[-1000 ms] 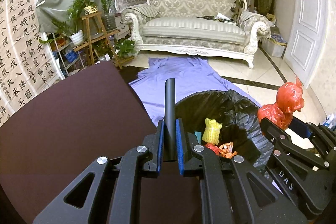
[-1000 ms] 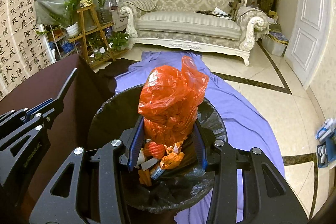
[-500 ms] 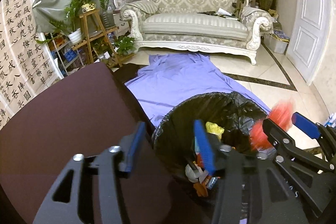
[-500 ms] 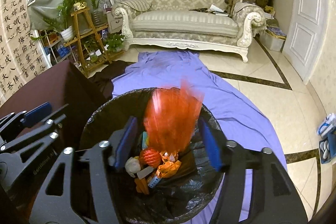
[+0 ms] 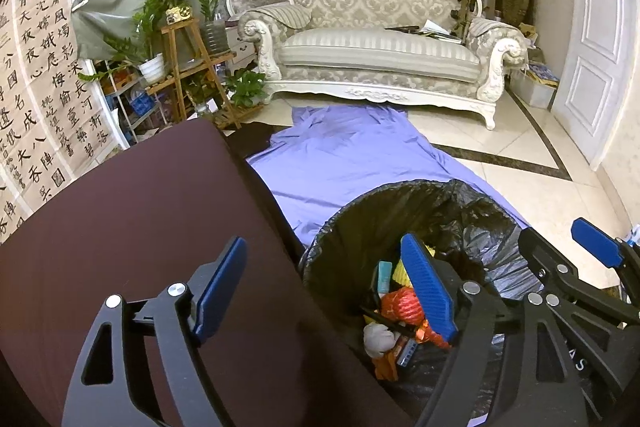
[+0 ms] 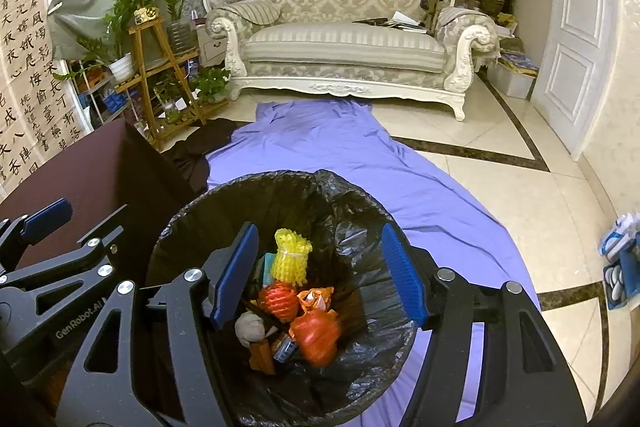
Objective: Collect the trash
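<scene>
Now orange bag (image 6: 316,337) lies in bin (image 6: 360,211), long axis unclear.

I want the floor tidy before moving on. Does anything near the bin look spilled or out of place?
No trash lies spilled: the orange bag sits inside the lined bin. The odd thing is the purple sheet spread rumpled across the floor under it.

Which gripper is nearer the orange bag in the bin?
Right. The right gripper hangs open directly above the orange bag; the left gripper straddles the bin's table-side rim.
</scene>
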{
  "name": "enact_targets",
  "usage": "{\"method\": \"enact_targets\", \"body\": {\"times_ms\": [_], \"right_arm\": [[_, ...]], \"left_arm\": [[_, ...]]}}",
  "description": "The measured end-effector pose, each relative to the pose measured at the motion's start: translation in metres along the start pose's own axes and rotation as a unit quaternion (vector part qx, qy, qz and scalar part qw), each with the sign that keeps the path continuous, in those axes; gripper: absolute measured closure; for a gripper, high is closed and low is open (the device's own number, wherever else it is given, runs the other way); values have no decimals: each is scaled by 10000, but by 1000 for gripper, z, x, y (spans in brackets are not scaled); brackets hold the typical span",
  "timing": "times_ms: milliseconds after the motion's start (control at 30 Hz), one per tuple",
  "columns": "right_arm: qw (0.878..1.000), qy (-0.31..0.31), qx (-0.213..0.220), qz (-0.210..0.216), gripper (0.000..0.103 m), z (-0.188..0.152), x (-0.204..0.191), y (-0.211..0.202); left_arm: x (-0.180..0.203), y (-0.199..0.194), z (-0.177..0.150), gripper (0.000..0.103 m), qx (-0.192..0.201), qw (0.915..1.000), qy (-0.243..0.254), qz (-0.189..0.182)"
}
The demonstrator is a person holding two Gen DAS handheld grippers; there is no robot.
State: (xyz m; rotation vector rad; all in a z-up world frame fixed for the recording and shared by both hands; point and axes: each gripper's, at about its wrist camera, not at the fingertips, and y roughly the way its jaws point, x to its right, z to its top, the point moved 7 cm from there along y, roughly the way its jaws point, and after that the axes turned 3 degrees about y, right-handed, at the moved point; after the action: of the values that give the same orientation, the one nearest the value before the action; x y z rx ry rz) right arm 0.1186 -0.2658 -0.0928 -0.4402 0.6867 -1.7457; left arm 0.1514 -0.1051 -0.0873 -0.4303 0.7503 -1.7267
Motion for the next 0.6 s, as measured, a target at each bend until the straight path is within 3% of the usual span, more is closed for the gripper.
{"method": "enact_targets", "body": {"times_ms": [600], "right_arm": [[9998,3,191,2,19,-12,-6,-38]], "left_arm": [[-20,-34,-19,19,58,9997,-197,94]]}}
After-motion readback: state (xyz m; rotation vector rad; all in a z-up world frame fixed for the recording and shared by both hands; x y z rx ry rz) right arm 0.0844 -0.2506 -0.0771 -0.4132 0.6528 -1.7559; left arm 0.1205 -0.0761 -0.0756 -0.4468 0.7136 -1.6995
